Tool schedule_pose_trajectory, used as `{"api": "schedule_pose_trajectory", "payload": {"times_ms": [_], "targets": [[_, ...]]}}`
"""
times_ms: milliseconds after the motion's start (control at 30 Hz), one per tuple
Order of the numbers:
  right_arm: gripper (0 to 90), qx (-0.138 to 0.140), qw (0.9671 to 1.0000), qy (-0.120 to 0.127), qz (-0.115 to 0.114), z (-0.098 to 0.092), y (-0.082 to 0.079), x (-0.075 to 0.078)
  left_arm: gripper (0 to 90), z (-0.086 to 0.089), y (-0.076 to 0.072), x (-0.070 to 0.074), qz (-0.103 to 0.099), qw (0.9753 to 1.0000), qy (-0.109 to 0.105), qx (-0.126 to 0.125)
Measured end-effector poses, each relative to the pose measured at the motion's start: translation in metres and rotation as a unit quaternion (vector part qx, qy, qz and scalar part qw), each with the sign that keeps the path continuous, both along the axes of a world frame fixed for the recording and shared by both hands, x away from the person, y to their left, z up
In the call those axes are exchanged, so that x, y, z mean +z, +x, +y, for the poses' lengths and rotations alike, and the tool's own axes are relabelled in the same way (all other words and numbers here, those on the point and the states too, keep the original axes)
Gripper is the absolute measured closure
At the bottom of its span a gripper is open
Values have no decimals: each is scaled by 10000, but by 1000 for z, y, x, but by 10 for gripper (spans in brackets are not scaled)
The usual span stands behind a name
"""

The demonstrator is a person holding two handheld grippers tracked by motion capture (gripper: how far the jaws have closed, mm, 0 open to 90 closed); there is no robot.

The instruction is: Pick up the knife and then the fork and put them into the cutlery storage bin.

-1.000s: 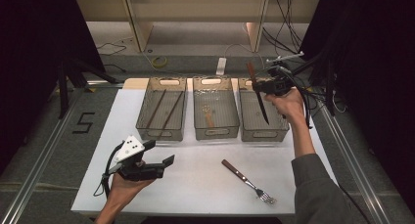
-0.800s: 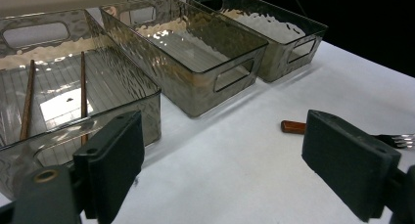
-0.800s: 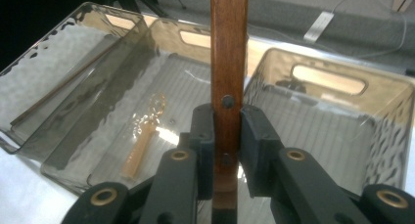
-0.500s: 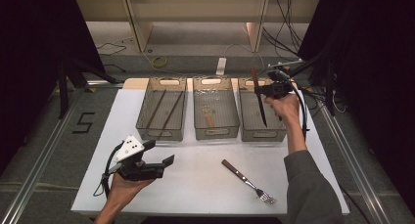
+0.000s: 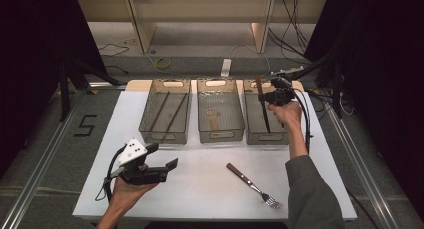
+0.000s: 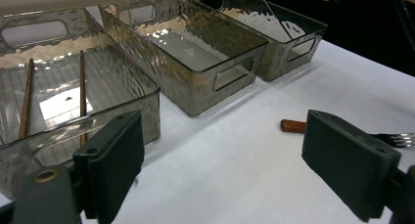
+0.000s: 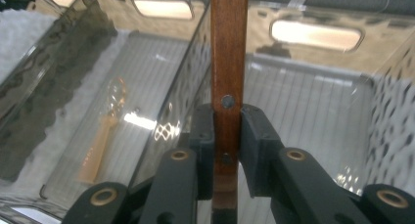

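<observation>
My right gripper [image 5: 268, 96] is shut on the wooden handle of a knife [image 5: 263, 109], held above the right-hand clear bin [image 5: 250, 131] with the dark blade pointing down into it. In the right gripper view the handle [image 7: 228, 48] stands upright, clamped between the jaws of that gripper [image 7: 226, 136]. My left gripper [image 5: 162, 156] is open and holds nothing, low over the front left of the table. From the left gripper [image 6: 230, 160] a fork [image 6: 391, 138] shows just beyond the right jaw. The fork [image 5: 252, 185] lies on the white table.
Three clear bins stand in a row at the back. The left bin [image 5: 145, 131] holds two chopsticks [image 5: 169, 110], the middle bin [image 5: 220, 135] a spoon [image 5: 214, 120]. The spoon [image 7: 103, 131] shows through the bin walls. The white table top [image 5: 200, 164] ends near the fork.
My right gripper has sunk a little with the knife over the right bin. The left gripper and the fork have not moved.
</observation>
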State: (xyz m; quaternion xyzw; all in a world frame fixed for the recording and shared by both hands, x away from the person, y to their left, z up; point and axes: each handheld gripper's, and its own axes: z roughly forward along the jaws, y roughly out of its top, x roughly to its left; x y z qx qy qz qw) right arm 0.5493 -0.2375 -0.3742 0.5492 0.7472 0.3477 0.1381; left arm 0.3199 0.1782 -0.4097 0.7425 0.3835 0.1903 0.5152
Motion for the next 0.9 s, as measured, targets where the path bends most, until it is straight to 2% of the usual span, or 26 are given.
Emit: {"api": "schedule_pose_trajectory", "payload": {"times_ms": [133,200,233,300,333,400,467,567,633,667,733,800,900], "targets": [[761,-144,9999,22,82,-1,0,-7,154,1,0,0,-3,10000,-7,12],[641,-234,9997,79,77,-2,0,-9,154,1,0,0,3,10000,-6,16],[573,-193,9996,133,171,-3,1,-9,154,1,0,0,3,10000,-2,16],[524,-183,9997,43,186,-1,0,-6,154,0,0,0,6,10000,9,8],[483,-140,9999,78,64,-1,-2,-2,154,0,0,0,8,10000,22,0],[455,-113,9999,88,87,0,-3,0,154,0,0,0,13,10000,22,2],[394,57,10000,-40,45,1,-7,5,154,0,0,0,5,10000,21,2],[349,157,9999,-56,-7,2,-11,9,154,0,0,0,12,10000,30,1],[305,277,9996,26,-46,1,-16,13,154,0,0,0,8,10000,9,19],[255,360,9992,152,-88,0,-23,18,154,0,0,0,8,10000,8,21],[242,417,9988,216,-103,-1,-26,19,154,0,0,0,9,10000,7,21],[222,779,9958,421,-254,0,-41,26,154,0,0,-1,10,10000,5,31],[212,879,9949,350,-343,3,-50,28,154,1,0,-1,14,10000,10,35]]}}
